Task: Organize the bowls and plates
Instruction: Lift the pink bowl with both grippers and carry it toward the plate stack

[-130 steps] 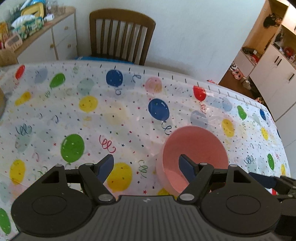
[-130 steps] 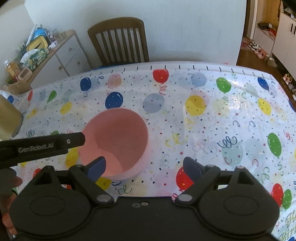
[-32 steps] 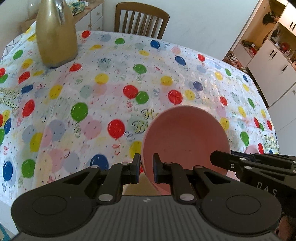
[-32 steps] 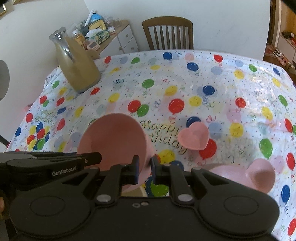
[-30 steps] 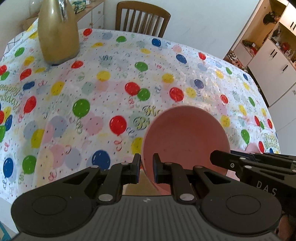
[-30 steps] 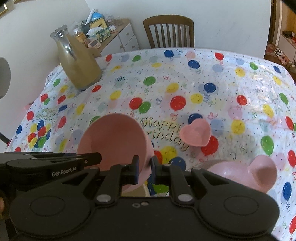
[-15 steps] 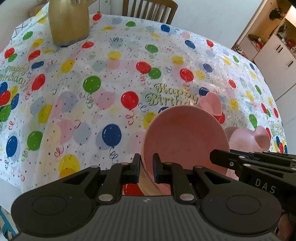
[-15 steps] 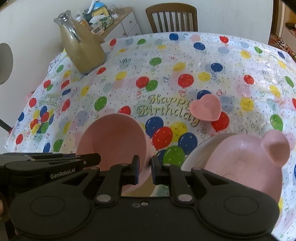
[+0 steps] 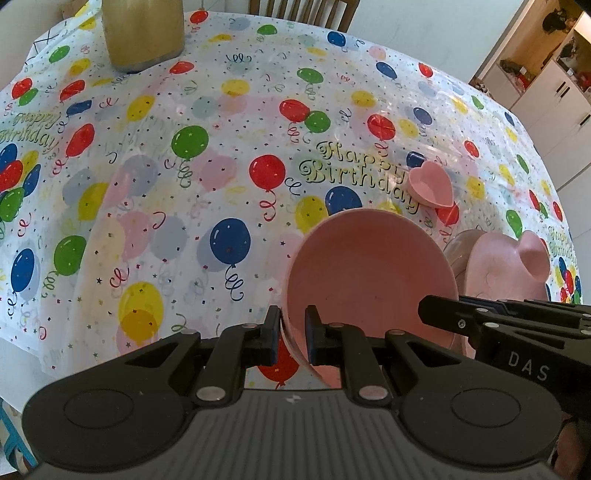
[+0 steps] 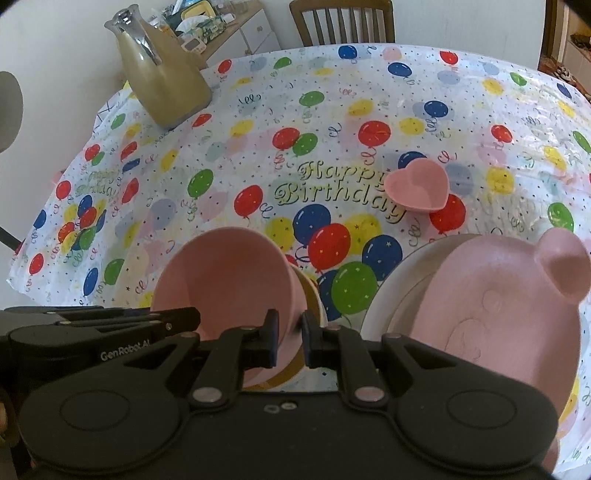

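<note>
A round pink bowl (image 9: 369, 273) hangs tilted just above the balloon-print tablecloth, held from both sides. My left gripper (image 9: 293, 332) is shut on its left rim, and my right gripper (image 10: 288, 332) is shut on its right rim (image 10: 295, 288). Directly under the bowl a white-edged, tan-lined dish (image 10: 314, 295) peeks out; how much of it lies there is hidden. To the right, a pink bear-shaped plate (image 10: 480, 314) rests on a white plate (image 10: 384, 291). A small pink heart-shaped dish (image 10: 417, 188) sits farther back.
A tall gold jug (image 10: 166, 81) stands at the far left of the table (image 10: 258, 155). A wooden chair (image 10: 341, 18) is behind the far edge, a sideboard with clutter (image 10: 221, 26) beside it. White cabinets (image 9: 554, 92) stand off to the right.
Both grippers, still shut on the pink bowl, have sunk and drawn back toward the table's near side. The bear plate and heart dish now show larger and closer.
</note>
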